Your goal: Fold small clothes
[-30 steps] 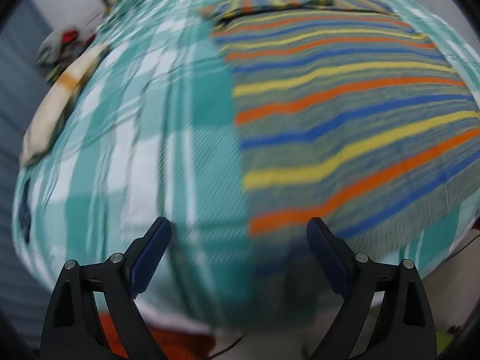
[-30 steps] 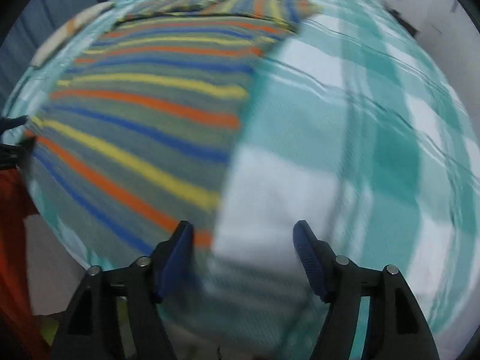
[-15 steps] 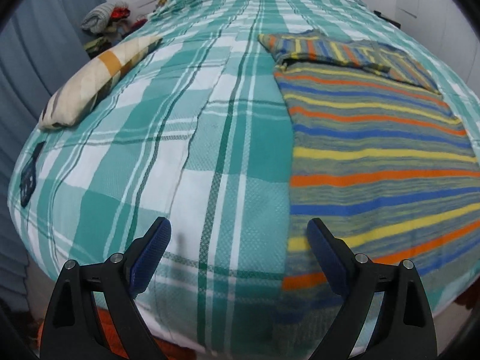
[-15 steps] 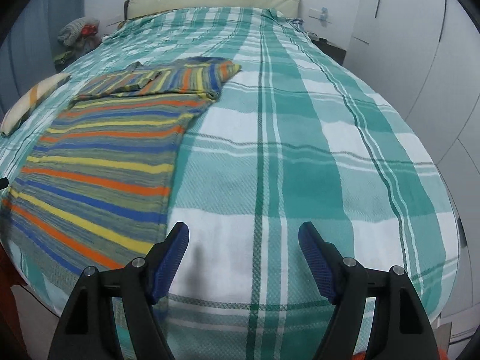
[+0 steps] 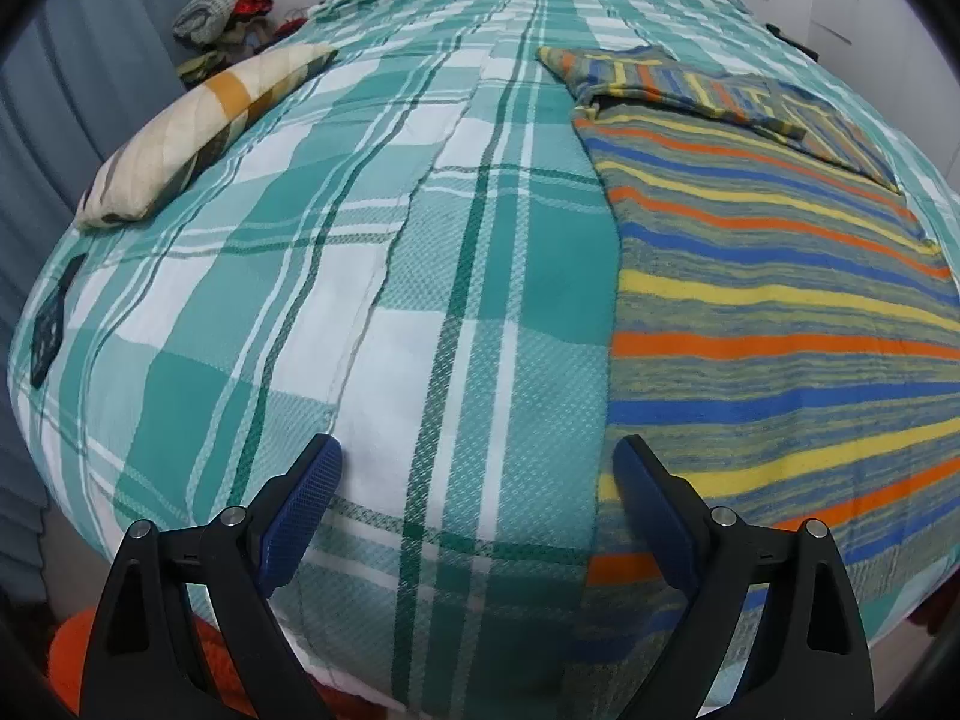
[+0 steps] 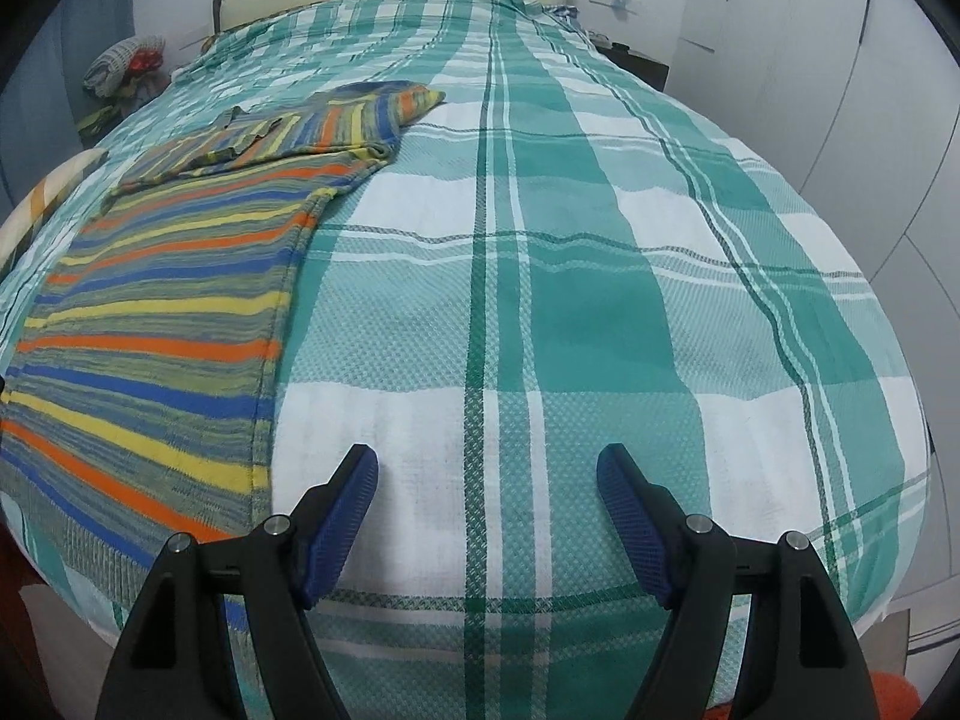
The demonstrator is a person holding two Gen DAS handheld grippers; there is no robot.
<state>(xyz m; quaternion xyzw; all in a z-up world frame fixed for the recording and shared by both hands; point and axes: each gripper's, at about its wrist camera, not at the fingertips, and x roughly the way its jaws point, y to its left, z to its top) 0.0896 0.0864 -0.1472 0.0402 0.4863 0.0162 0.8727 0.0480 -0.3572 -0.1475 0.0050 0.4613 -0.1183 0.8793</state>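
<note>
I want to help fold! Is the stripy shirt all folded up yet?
Not yet. The stripy shirt lies flat on the checked bed cover, with only its top part folded over. Both the left gripper and the right gripper are open and holding nothing. The long body part is left to fold.

Before our left gripper we see bare bedspread, so there is free room to pass forward. At its right edge the striped garment lies flat on the bed. A pillow blocks the far left side. Before our right gripper the bedspread is wide and bare; the garment lies to its left, the wardrobe stands beyond the bed's right edge.
</note>
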